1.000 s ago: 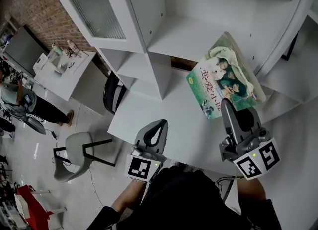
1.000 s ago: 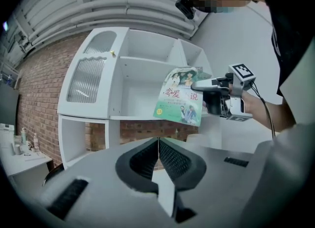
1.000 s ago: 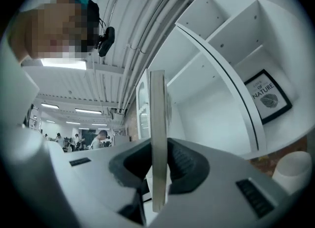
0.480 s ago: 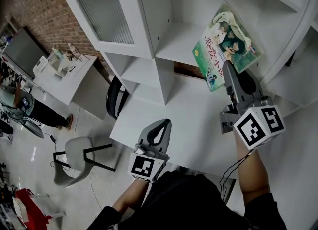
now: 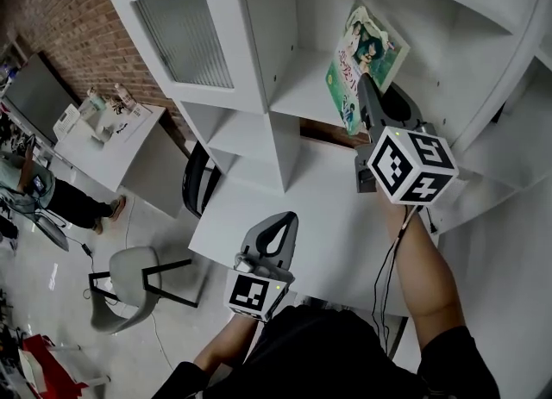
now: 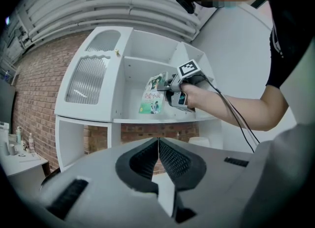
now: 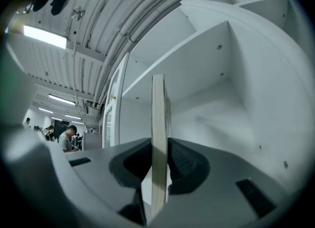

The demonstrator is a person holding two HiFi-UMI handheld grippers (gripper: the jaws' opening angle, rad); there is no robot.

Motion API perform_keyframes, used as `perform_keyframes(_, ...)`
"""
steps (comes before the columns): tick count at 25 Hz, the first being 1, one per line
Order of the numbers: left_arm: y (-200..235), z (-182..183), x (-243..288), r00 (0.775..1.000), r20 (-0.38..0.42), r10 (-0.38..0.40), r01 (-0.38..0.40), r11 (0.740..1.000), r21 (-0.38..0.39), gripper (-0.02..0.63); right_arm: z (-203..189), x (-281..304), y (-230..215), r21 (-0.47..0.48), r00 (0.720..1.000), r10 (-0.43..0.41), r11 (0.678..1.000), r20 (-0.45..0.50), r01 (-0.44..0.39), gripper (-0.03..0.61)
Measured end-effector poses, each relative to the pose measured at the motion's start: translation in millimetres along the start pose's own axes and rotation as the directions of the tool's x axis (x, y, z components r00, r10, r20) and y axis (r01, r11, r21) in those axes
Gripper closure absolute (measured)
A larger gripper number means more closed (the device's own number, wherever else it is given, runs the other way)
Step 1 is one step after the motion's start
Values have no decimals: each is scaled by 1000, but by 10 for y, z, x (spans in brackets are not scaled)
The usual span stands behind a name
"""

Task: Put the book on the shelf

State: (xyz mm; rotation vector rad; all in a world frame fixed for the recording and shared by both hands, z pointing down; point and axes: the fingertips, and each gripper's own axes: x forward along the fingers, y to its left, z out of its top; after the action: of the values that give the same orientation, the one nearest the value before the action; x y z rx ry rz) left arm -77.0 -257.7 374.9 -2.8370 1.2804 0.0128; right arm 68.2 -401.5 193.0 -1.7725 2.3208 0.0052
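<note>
Head view: right claw (image 5: pixel 366 94) grips book (image 5: pixel 369 51) upright at shelf (image 5: pixel 297 87) compartment; left claw (image 5: pixel 277 230) closed, empty, over bench (image 5: pixel 319 216).

R gripper (image 5: pixel 368 94) w/ book (image 5: pixel 369 51): from over table (image 5: pixel 285 203) up into shelf (image 5: pixel 297 87) bay.

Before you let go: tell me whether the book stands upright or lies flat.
Upright: the book is vertical, clamped by the right gripper, inside the shelf compartment.

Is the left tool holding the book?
No, the book is clamped edge-on between the jaws of the right tool, while the left tool is shut on nothing.
</note>
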Motion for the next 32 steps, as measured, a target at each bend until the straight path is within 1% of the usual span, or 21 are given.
perform_keyframes(3,24,-26,28,1000,6,-10,10,1000,24,597,-61,200,25,-18,1000,-14,1000,-23,14,502)
perform_keyframes(6,31,-16,98,1000,-2,-12,12,1000,15,597,-108,372,43,-20,999,-21,1000,-37,20,502)
perform_keyframes(9,47,-67,208,1000,-11,-19,19,999,35,597,-151,507,51,-28,999,-26,999,-40,25,502)
perform_keyframes(14,31,-94,400,999,-27,-42,43,999,18,597,-244,690,109,-53,998,-29,998,-54,26,502)
perform_keyframes(18,11,-49,481,999,-17,-47,48,999,10,597,-285,813,171,-90,998,-39,995,-51,34,502)
perform_keyframes(22,28,-26,511,999,-14,-44,44,999,16,597,-353,971,228,-127,997,-61,990,-45,55,501)
perform_keyframes(26,69,-50,487,1000,-22,-22,22,999,30,597,-430,1115,318,-175,995,-88,981,-43,79,502)
perform_keyframes(32,127,-139,443,999,-40,4,-3,1000,28,597,-471,1266,406,-189,994,-102,978,-50,90,500)
